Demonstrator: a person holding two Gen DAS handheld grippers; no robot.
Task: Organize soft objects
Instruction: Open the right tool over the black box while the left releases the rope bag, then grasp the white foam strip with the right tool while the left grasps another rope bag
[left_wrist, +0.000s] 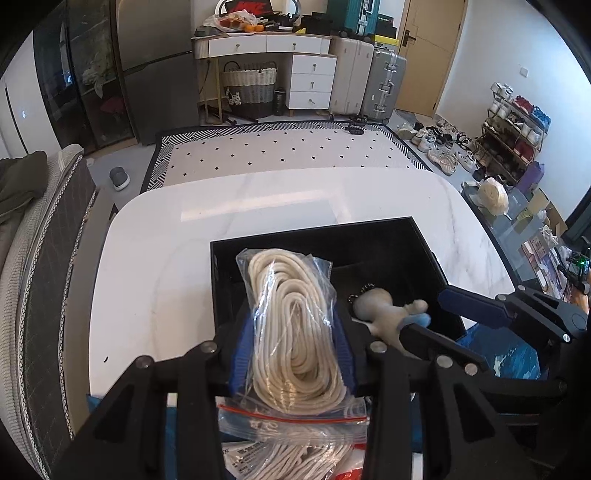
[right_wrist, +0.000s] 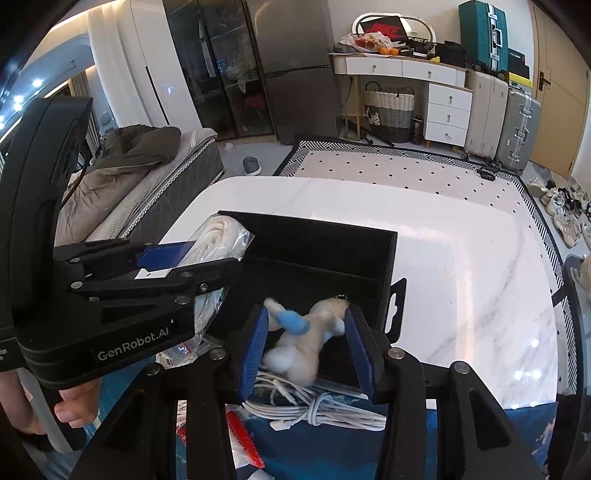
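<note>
A black open box (left_wrist: 424, 240) stands on the white marble table (left_wrist: 155, 280). My left gripper (left_wrist: 291, 354) is shut on a clear bag of cream rope (left_wrist: 291, 321) and holds it over the box's left part; it also shows in the right wrist view (right_wrist: 221, 236). My right gripper (right_wrist: 306, 347) is open above the box (right_wrist: 388, 254), its blue pads either side of a small white plush toy (right_wrist: 303, 350) with a blue part, blurred. The toy (left_wrist: 384, 314) looks loose between the fingers over the box's near edge.
A coiled white cable (right_wrist: 317, 406) and more zip bags (left_wrist: 288, 439) lie on blue cloth (left_wrist: 509, 354) at the table's near edge. A sofa (left_wrist: 40, 236) stands left, a glass side table (left_wrist: 517, 225) right, a patterned rug (left_wrist: 280, 151) beyond.
</note>
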